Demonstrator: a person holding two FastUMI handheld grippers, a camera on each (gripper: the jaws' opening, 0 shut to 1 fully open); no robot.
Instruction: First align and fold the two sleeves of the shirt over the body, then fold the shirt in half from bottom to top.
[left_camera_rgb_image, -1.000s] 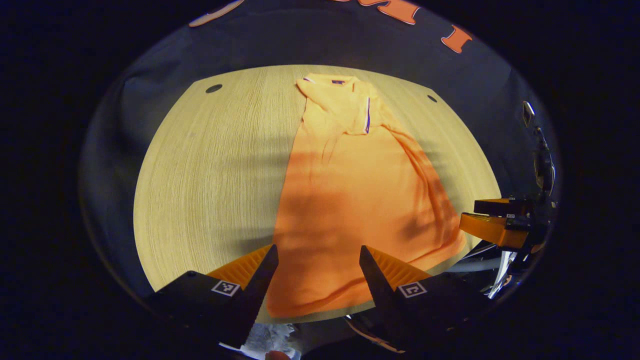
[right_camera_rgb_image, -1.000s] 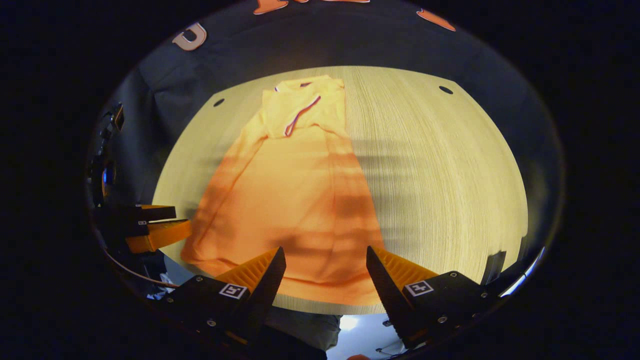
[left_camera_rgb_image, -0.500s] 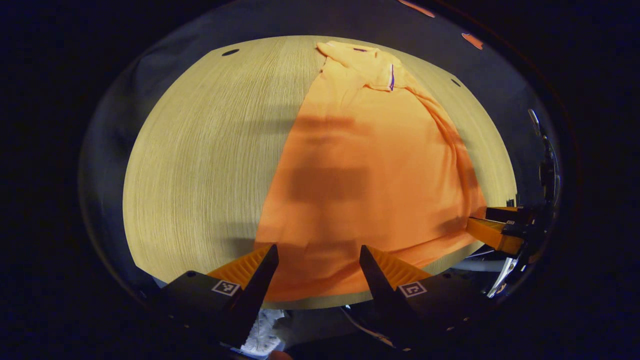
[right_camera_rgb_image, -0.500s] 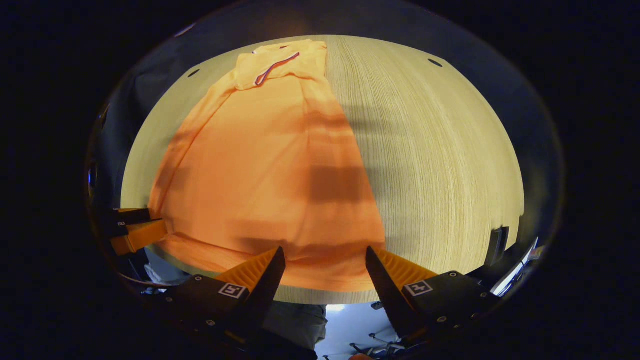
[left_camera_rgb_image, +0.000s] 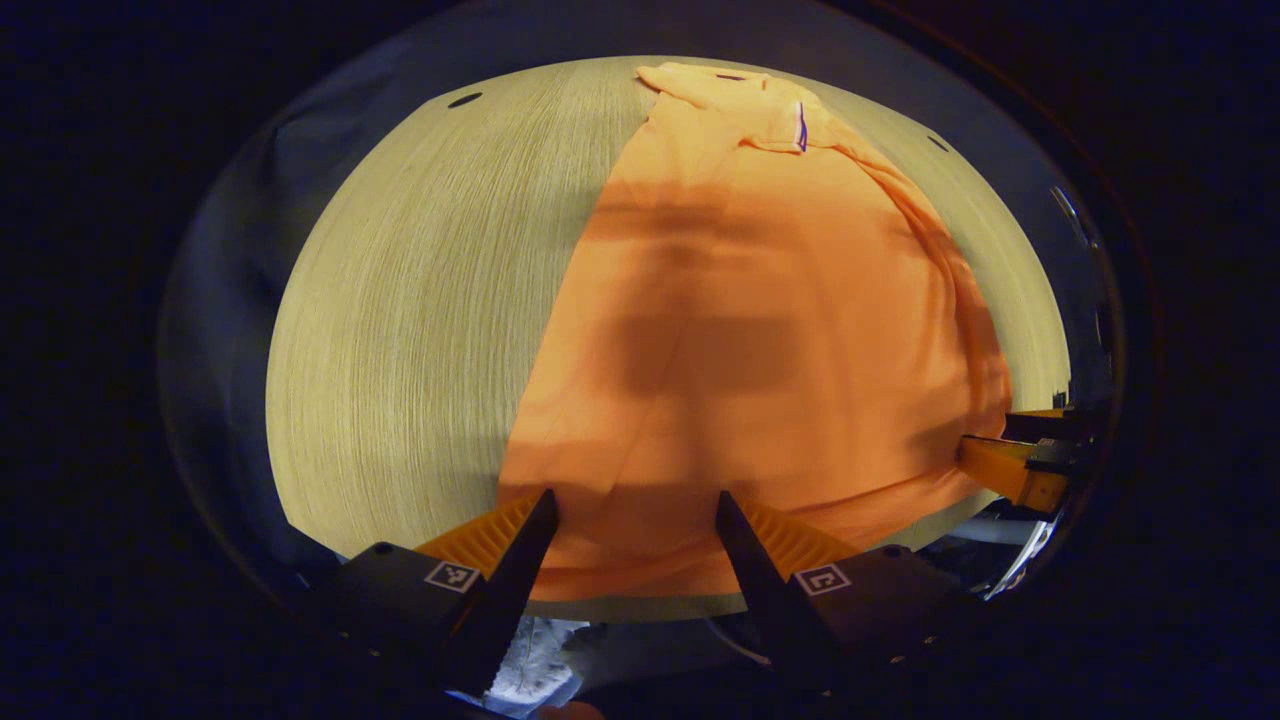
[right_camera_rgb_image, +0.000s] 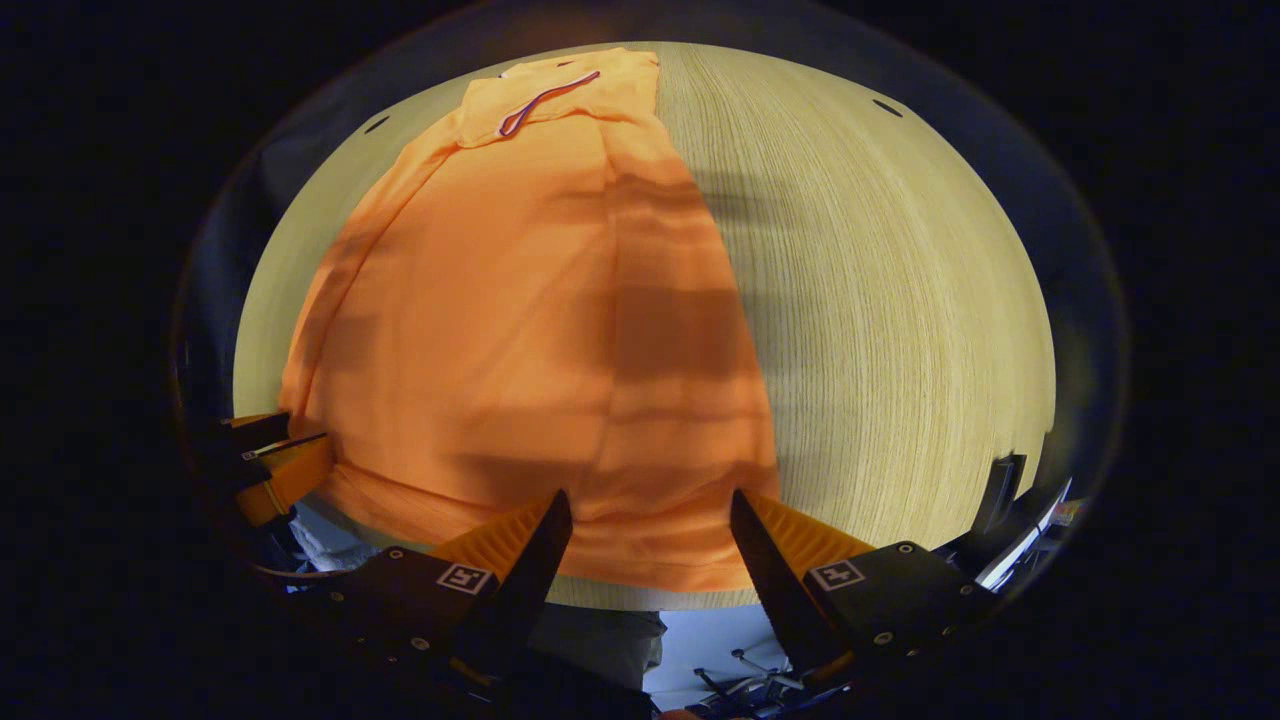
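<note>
My left tongs (left_camera_rgb_image: 635, 500) gape wide, fingers spread and pointing forward, low and level. My right tongs (right_camera_rgb_image: 650, 500) stand just as wide apart. Each pair also shows at the edge of the other's view, side by side.

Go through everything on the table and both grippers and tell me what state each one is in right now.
Shirt: flat on the table, sleeves folded in, not yet folded bottom to top.
Left gripper: open, over the near hem.
Right gripper: open, over the near hem.
Table: bare wood beside the shirt.
</note>
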